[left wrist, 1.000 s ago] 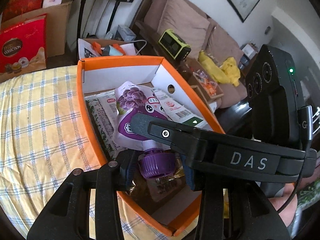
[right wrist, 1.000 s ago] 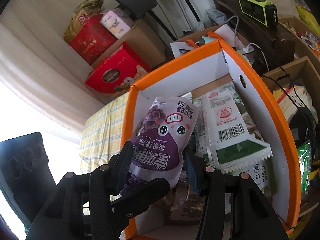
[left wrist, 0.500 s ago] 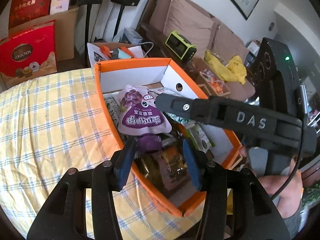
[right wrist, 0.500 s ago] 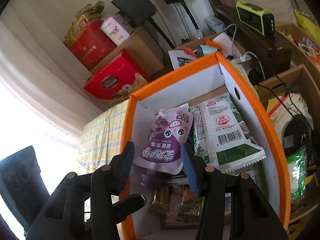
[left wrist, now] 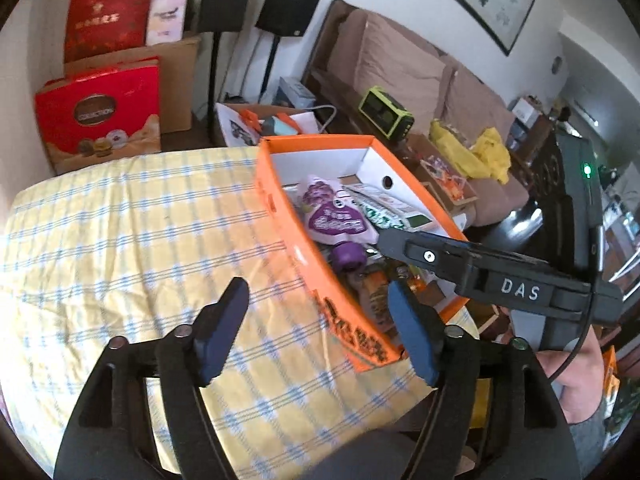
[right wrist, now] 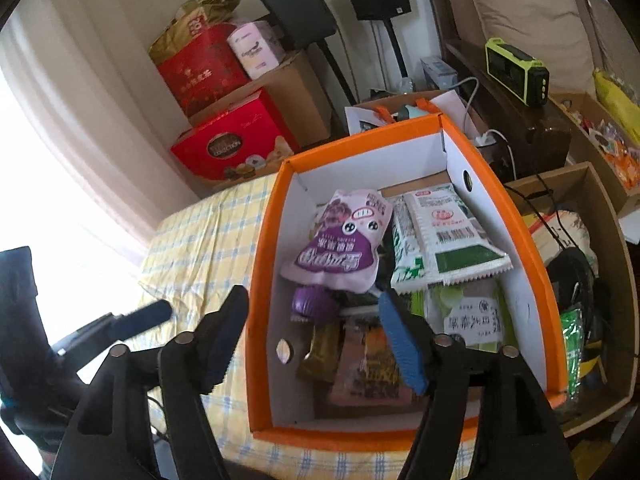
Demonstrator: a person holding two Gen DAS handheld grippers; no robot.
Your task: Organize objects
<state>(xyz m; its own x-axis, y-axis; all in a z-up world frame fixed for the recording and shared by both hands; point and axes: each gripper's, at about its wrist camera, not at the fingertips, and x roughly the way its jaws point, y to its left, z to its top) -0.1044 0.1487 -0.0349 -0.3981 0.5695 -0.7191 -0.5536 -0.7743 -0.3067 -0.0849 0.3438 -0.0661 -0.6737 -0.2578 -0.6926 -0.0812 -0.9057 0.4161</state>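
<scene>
An orange box (left wrist: 292,236) (right wrist: 264,264) with white inner walls sits on the yellow checked tablecloth (left wrist: 120,248). A purple jelly pouch (left wrist: 334,216) (right wrist: 340,244) with a purple cap lies inside it on other snack packets, beside a white and green packet (right wrist: 444,236). My left gripper (left wrist: 320,328) hovers over the box's near left wall, its jaws opening with nothing between the pads. My right gripper (right wrist: 312,340) hangs above the box's front left part, jaws opening too, nothing gripped. In the left wrist view the right gripper (left wrist: 480,268) crosses the box's right side.
Red gift boxes (left wrist: 100,120) and cardboard cartons stand beyond the table by the wall. Speakers on stands (left wrist: 288,4), a sofa (left wrist: 420,72) and a green radio (right wrist: 516,70) lie behind. A brown carton (right wrist: 592,280) with cables and packets stands right of the orange box.
Both grippers let go of the purple pouch, which now lies in the box. Both pulled back and up from the box with jaws spread wider.
</scene>
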